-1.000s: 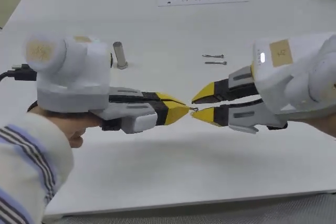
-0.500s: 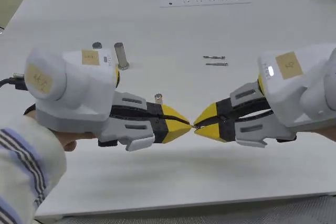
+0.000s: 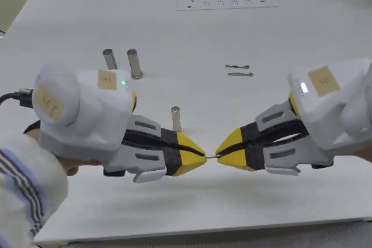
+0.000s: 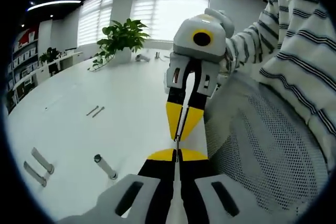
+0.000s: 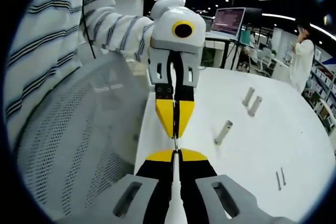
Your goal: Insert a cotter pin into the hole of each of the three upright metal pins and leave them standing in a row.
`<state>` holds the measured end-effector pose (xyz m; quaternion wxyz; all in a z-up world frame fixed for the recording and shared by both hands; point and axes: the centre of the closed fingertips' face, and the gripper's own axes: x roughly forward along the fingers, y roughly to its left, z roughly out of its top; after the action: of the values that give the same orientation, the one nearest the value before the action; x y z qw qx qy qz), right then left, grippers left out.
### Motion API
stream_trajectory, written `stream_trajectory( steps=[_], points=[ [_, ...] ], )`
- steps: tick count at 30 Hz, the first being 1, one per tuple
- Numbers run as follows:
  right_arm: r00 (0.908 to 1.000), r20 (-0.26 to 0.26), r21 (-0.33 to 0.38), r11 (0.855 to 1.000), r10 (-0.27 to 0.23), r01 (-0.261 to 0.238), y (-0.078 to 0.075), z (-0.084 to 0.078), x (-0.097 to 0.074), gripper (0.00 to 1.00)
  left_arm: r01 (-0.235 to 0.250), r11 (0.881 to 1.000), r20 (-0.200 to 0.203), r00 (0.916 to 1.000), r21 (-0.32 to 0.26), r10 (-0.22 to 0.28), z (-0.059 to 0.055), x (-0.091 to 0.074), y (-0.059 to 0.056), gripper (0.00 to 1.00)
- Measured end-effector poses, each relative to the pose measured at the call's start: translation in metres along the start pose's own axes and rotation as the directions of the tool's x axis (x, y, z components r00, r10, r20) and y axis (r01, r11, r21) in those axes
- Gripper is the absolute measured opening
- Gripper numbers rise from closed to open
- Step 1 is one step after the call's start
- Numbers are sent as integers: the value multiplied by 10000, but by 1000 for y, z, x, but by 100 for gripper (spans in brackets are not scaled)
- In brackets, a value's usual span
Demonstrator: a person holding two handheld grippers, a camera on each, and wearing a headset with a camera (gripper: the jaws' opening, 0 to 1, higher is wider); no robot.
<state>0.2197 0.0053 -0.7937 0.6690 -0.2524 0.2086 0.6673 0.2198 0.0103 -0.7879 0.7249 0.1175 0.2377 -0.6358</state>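
Left gripper (image 3: pixel 202 156) and right gripper (image 3: pixel 220 155) meet tip to tip just in front of the nearest metal pin (image 3: pixel 176 118), both jaw pairs pinched on one held cotter pin (image 3: pixel 211 156). A second metal pin (image 3: pixel 133 63) and third metal pin (image 3: pixel 110 59) stand behind it, leftward. Two spare cotter pins (image 3: pixel 236 66) lie behind it, rightward.

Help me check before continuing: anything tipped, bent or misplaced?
Nothing stands out. Three pins stand upright, two cotter pins lie side by side, and the left gripper and right gripper hold a third cotter pin between their tips.
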Motion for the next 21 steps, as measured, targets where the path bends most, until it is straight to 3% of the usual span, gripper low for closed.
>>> stream_trajectory(
  steps=[7,21],
  points=[
    [9996,-159,110,9997,222,-220,4,0,1,4,57,9975,-277,9996,699,-38,-3,0,-3,0],
    [9992,-294,63,9997,253,-251,6,1,5,4,71,9972,-205,9998,747,-56,0,-3,-4,0]
  ],
)
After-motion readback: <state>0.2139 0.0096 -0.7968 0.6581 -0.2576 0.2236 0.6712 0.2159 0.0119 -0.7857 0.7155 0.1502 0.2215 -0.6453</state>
